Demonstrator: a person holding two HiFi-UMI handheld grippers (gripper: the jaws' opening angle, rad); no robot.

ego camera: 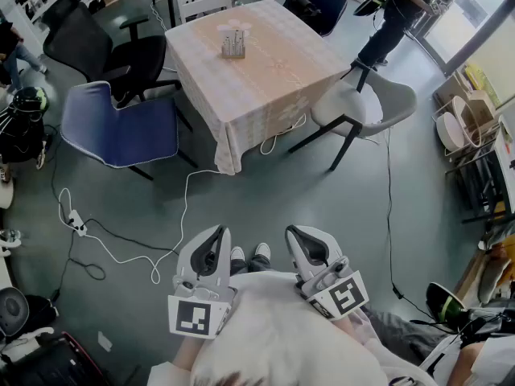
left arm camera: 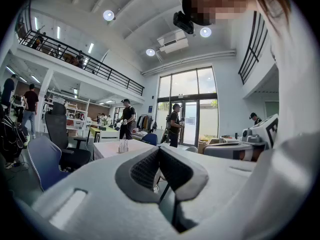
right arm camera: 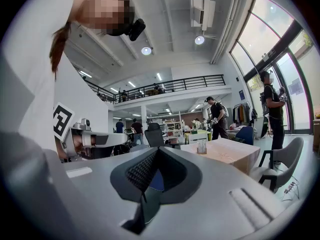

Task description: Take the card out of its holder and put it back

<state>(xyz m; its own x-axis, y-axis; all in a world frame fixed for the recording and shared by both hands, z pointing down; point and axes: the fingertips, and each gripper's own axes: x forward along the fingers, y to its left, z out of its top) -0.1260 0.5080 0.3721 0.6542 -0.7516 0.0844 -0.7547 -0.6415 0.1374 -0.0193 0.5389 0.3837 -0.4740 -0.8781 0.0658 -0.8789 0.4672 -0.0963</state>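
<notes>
The card holder (ego camera: 233, 43) stands upright on the far half of the worktop (ego camera: 265, 87), a little left of its middle, with what look like pale cards rising out of it. It is too small in every view to tell the card from the holder, or which way the card's broad face turns. From the fingers it lies well apart, straight out across open floor. The left gripper (ego camera: 213, 244) and right gripper (ego camera: 304, 244) are both held level, close in front of the person's body, with the near edge of the worktop well beyond them. The holder sits closer to the left gripper's line than to the right's, so I judge the left slightly better placed, though both are far out of reach and a walk forward has to come first. In the left gripper view the holder (left arm camera: 122, 146) shows left of the clenched fingers (left arm camera: 145, 170). In the right gripper view it (right arm camera: 201, 146) shows to their right. Both pairs of fingers (right arm camera: 141, 171) are pressed together on nothing. A blue chair (ego camera: 121, 127) stands at the worktop's left and a grey chair (ego camera: 362, 103) at its right. A white cable (ego camera: 129, 252) trails over the floor between. The tablecloth hides the worktop's legs and whatever lies under it.
</notes>
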